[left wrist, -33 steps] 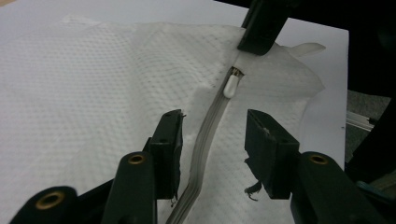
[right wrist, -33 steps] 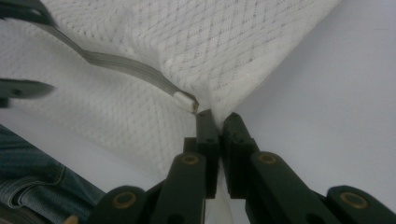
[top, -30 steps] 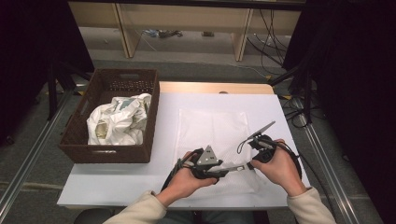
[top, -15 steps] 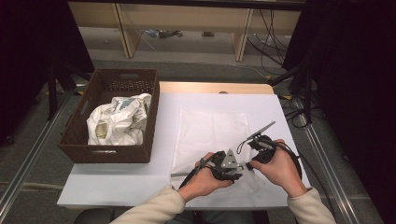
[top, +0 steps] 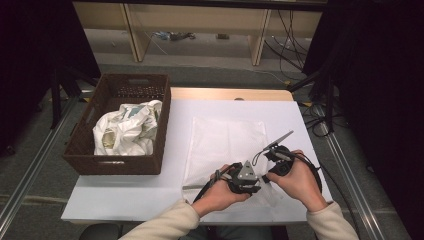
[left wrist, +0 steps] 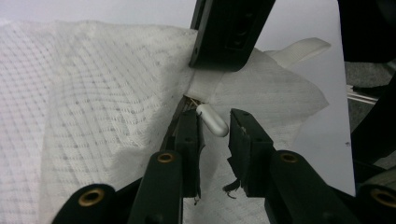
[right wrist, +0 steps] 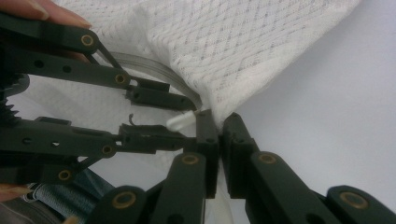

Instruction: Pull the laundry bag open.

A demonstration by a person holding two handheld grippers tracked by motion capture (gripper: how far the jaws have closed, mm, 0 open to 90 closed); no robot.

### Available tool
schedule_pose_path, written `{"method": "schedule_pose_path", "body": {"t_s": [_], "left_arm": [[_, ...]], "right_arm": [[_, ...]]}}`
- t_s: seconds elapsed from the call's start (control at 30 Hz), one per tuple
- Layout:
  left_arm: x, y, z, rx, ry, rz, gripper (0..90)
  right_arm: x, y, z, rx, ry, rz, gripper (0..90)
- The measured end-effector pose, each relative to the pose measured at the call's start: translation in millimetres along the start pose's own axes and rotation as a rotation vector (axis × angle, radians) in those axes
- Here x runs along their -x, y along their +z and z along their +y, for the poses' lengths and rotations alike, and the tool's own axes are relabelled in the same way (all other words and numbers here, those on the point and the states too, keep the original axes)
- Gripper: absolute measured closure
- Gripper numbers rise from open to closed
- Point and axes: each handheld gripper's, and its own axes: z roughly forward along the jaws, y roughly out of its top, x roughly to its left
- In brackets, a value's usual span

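White table (top: pixel 150 195) | left tool (left wrist: pixel 212 128) closing around zipper pull (left wrist: pixel 212 120) | right tool (right wrist: pixel 220 123) clamps mesh bag (right wrist: pixel 224 46)

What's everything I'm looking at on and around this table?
mesh bag: one, white, flat on the table's middle, zipper end toward the person
zipper pull: one, silvery white, at the bag's corner, between the left gripper's jaws
basket: one, dark brown, woven, at the table's left edge
crumpled bags: a white bundle, inside the basket
table: one, white top
left gripper: one, black; jaws have just been closing around the pull, not yet pressing
right gripper: one, black, shut on the bag's corner
hands: two, cream sleeves
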Motion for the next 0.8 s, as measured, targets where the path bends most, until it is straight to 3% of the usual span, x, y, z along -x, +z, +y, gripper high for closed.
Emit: {"method": "schedule_pose_path", "body": {"t_s": [0.03,0.1,0.13,0.2,0.3,0.4,0.47,0.6,0.7,0.73,0.77,0.8], "left_arm": [[0.1,1.9,-1.4,0.002,-0.027,-0.025,72.0],[-0.6,1.6,-1.8,-0.007,-0.02,-0.022,72.0],[-0.4,1.8,-1.9,-0.006,-0.027,-0.023,72.0],[-0.9,1.2,-1.1,-0.007,-0.031,-0.018,72.9],[-1.8,0.9,0.3,-0.008,-0.054,-0.023,76.2],[-3.1,0.9,-0.1,-0.011,-0.083,-0.018,80.2],[-2.1,0.6,-1.0,-0.004,-0.113,-0.007,82.5],[-2.1,-1.7,0.5,-0.022,-0.122,-0.003,84.1],[-0.8,-3.5,1.7,-0.03,-0.13,-0.002,84.8],[-0.2,-4.0,2.1,-0.028,-0.135,-0.007,85.0],[0.1,-4.7,2.4,-0.029,-0.139,-0.01,85.3],[0.1,-4.7,2.4,-0.029,-0.139,-0.01,85.5]], "right_arm": [[-0.3,0.0,-0.2,0.003,0.001,-0.002,87.1],[-1.4,-0.3,-0.3,-0.005,0.015,-0.005,87.1],[0.5,0.0,-1.0,0.004,-0.013,0.0,87.1],[0.4,-0.9,-0.7,-0.01,-0.019,0.005,87.1],[-2.0,0.1,-0.6,-0.003,0.007,0.005,87.1],[-1.7,-1.2,-1.0,-0.014,-0.02,0.007,87.1],[-5.3,-1.8,-0.5,-0.03,0.015,0.015,87.1],[-7.3,-2.9,-0.7,-0.048,0.034,0.013,87.1],[-4.6,-2.4,-0.6,-0.046,0.015,0.014,87.1],[-1.4,-1.5,-0.7,-0.035,-0.02,0.019,87.1],[-3.7,-2.8,-1.4,-0.054,0.028,0.015,87.1],[-4.4,-3.3,-2.0,-0.056,0.044,0.015,87.1]]}}
